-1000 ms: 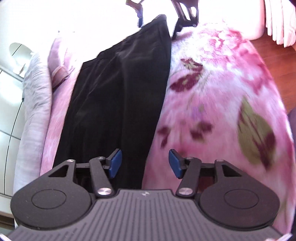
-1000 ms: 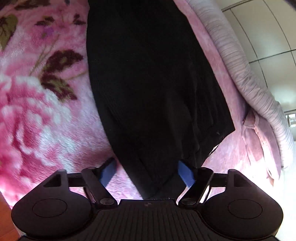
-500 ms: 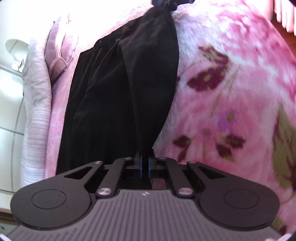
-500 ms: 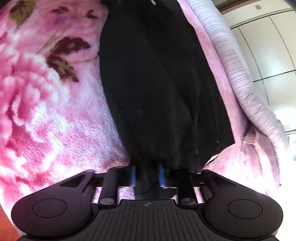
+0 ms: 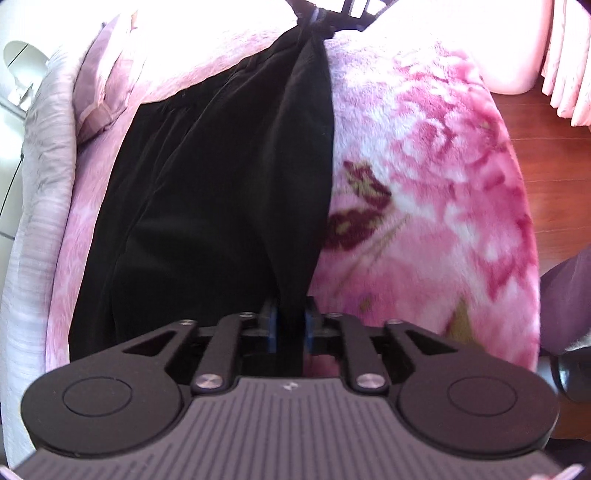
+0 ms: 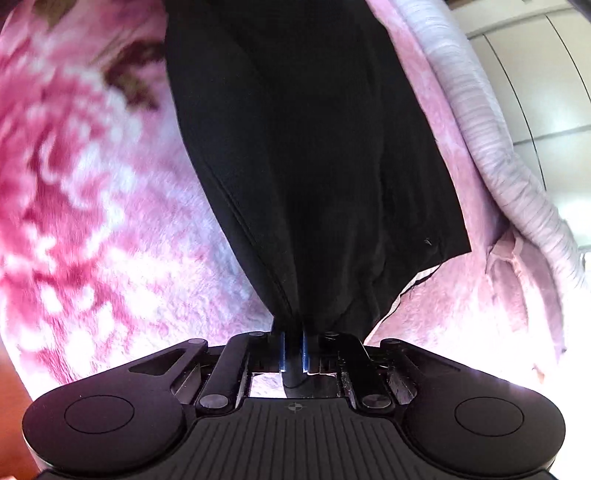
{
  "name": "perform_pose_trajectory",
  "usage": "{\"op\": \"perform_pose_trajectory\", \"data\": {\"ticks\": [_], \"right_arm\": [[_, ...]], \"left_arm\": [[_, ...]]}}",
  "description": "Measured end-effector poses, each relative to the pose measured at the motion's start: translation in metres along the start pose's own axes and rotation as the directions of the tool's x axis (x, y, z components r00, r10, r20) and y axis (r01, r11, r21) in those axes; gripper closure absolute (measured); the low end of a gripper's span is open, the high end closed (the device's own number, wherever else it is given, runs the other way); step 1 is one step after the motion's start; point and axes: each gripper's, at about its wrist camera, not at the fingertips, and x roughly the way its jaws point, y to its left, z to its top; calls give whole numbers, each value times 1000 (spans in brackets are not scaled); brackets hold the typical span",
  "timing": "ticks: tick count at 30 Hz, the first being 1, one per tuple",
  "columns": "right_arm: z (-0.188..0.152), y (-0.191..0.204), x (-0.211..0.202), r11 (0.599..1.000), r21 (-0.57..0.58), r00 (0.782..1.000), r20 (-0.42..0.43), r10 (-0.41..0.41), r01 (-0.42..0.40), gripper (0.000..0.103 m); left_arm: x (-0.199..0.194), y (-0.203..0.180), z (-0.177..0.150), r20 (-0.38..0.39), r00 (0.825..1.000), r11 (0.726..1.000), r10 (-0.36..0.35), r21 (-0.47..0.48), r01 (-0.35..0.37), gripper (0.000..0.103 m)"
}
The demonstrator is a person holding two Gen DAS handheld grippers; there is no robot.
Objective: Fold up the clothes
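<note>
A black garment [image 5: 221, 184] lies lengthwise on a pink floral blanket [image 5: 424, 184]. My left gripper [image 5: 290, 325] has the near right edge of the garment bunched between its blue pads, and its jaws are opening. At the far end, the right gripper [image 5: 321, 18] holds the other end of that edge. In the right wrist view, my right gripper [image 6: 293, 350] pinches a gathered fold of the black garment [image 6: 314, 147], jaws closing tight on it. The cloth rises off the blanket [image 6: 92, 221] toward the pads.
A grey-lilac ribbed quilt [image 5: 37, 184] borders the bed's far side, also seen as the quilt [image 6: 517, 147] in the right view. A pink pillow [image 5: 107, 85] lies by it. Wooden floor [image 5: 546, 184], a pale curtain [image 5: 569, 74] and white wardrobe panels [image 6: 546, 92] surround the bed.
Both grippers stood open over the garment's ends a second ago and have since closed on its edge. The pinched edge now lifts off the blanket into a ridge between them.
</note>
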Motion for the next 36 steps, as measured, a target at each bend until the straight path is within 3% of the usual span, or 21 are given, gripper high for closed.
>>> {"op": "perform_pose_trajectory", "data": {"ticks": [1,5,8,11,15,17,19,21,22,25,26,27,28,31,32,33,34,36], "right_arm": [[0,3,-2,1000,-11,1000,-5,-15,15,94],[6,5,-9,999,-4,999,-40,-33,33,90],[30,13,-29,1000,2,1000,-11,-20,20,89],[54,21,-49,1000,7,1000,20,-8,8,88],[117,39,-63,1000,-14,996,94,-1,3,83],[152,47,-63,1000,-19,993,115,-5,7,73],[188,55,-62,1000,-21,991,133,-1,4,51],[221,61,-57,999,-37,988,151,14,-9,48],[236,66,-55,999,-44,988,153,18,-12,48],[279,77,-44,998,-64,989,143,38,-29,48],[290,80,-40,997,-75,990,136,42,-32,48],[301,84,-35,996,-87,991,128,46,-35,48],[308,85,-32,995,-86,991,121,52,-41,48],[328,87,-22,995,-81,993,100,70,-62,49],[333,82,-17,994,-73,993,85,84,-78,53],[337,79,-15,992,-54,991,69,117,-114,85],[341,75,-14,988,-33,987,53,153,-151,99],[340,77,-16,986,-49,986,51,160,-158,99]], "left_arm": [[-5,1,-6,-9,1000,1000,4,-12,-4,70],[-32,5,-55,-105,994,995,39,-84,-48,69],[-54,5,-112,-209,975,987,81,-116,-107,68],[-73,4,-182,-327,937,978,121,-120,-169,63],[-95,4,-286,-461,873,970,159,-91,-224,59],[-104,4,-334,-497,848,969,185,-52,-242,55],[-111,5,-379,-524,826,969,208,-9,-249,53],[-114,8,-418,-538,815,969,218,20,-246,53],[-114,10,-436,-542,811,970,220,34,-241,53],[-117,11,-466,-474,846,969,244,92,-228,55],[-118,12,-476,-452,857,968,249,111,-223,62],[-117,13,-480,-452,862,973,230,105,-205,88],[-115,16,-483,-473,855,977,215,90,-196,100],[-121,22,-487,-458,864,977,207,51,-207,101],[-124,24,-485,-463,863,975,203,17,-220,101],[-127,25,-482,-469,861,972,198,-17,-233,101],[-131,23,-479,-479,858,971,188,-44,-237,102],[-139,17,-473,-498,851,965,166,-96,-245,102]]}}
